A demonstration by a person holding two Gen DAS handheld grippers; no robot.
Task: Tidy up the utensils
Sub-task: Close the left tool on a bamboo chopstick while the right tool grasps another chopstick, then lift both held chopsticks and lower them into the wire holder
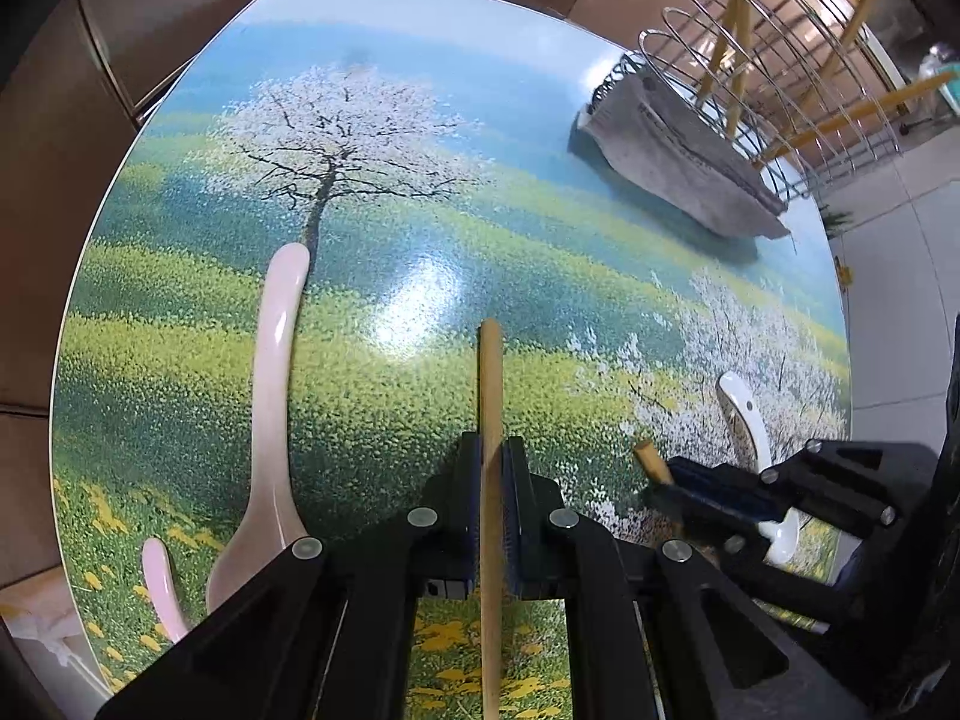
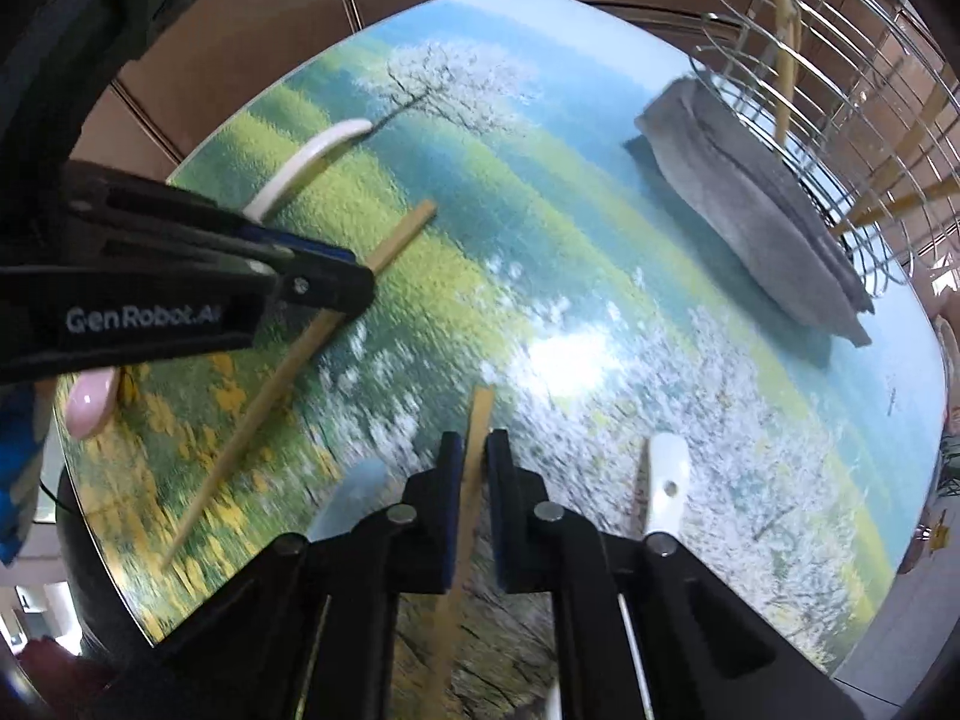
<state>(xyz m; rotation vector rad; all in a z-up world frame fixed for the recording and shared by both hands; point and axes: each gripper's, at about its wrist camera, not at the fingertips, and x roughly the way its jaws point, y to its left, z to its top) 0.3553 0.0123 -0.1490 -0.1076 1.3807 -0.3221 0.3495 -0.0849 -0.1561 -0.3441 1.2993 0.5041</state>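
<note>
My left gripper (image 1: 492, 450) is shut on a wooden chopstick (image 1: 490, 384) that points forward over the table; it also shows in the right wrist view (image 2: 336, 276) with the chopstick (image 2: 252, 414) running through it. My right gripper (image 2: 474, 450) is shut on a second wooden chopstick (image 2: 479, 420); it shows at the right of the left wrist view (image 1: 666, 480), the chopstick tip (image 1: 648, 459) sticking out. A pink spoon (image 1: 273, 384) lies left. A white spoon (image 1: 747, 420) lies by the right gripper.
The table (image 1: 420, 240) has a printed tree-and-meadow top. A wire utensil rack (image 1: 780, 78) holding several chopsticks stands at the far right on a grey folded cloth (image 1: 678, 156). A second pink spoon handle (image 1: 161, 588) lies at the near left edge.
</note>
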